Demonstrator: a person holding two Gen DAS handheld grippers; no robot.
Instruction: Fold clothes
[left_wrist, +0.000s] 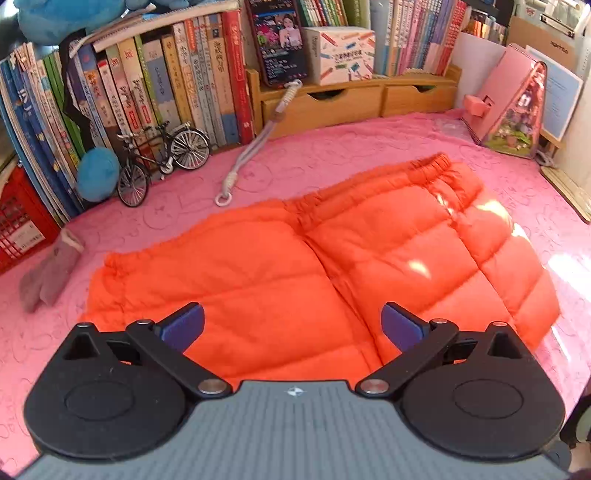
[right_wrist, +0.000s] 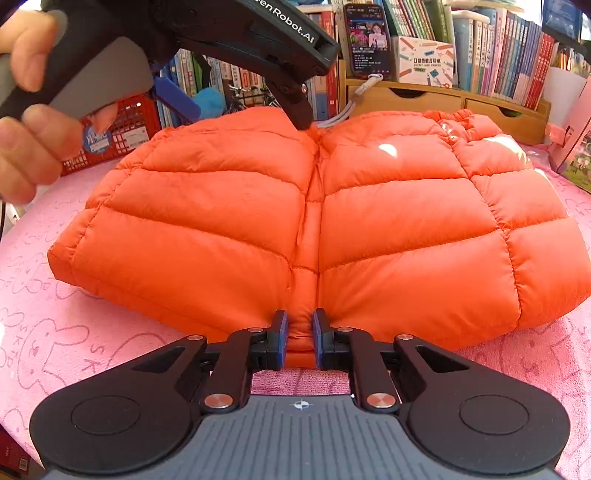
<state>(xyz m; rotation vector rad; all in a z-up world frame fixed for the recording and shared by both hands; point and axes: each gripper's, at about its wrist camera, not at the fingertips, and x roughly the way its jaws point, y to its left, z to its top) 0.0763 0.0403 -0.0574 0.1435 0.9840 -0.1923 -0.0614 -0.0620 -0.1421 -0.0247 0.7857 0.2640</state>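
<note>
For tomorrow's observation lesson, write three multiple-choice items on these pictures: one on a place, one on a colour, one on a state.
1. Where does the small black model bicycle stand?
A. In front of the row of upright books
B. On the garment
C. In a wooden drawer

2. What colour is the puffy quilted garment?
A. Blue
B. Orange
C. Green

3. How is the right hand-held gripper?
A. Wide open above the cloth
B. Shut on nothing
C. Shut on the garment's near edge

Answers: 1 A, the left wrist view shows it on the pink bunny-print cloth before the books. 2 B, both views show orange. 3 C, its blue pads pinch a fold of orange fabric.
</note>
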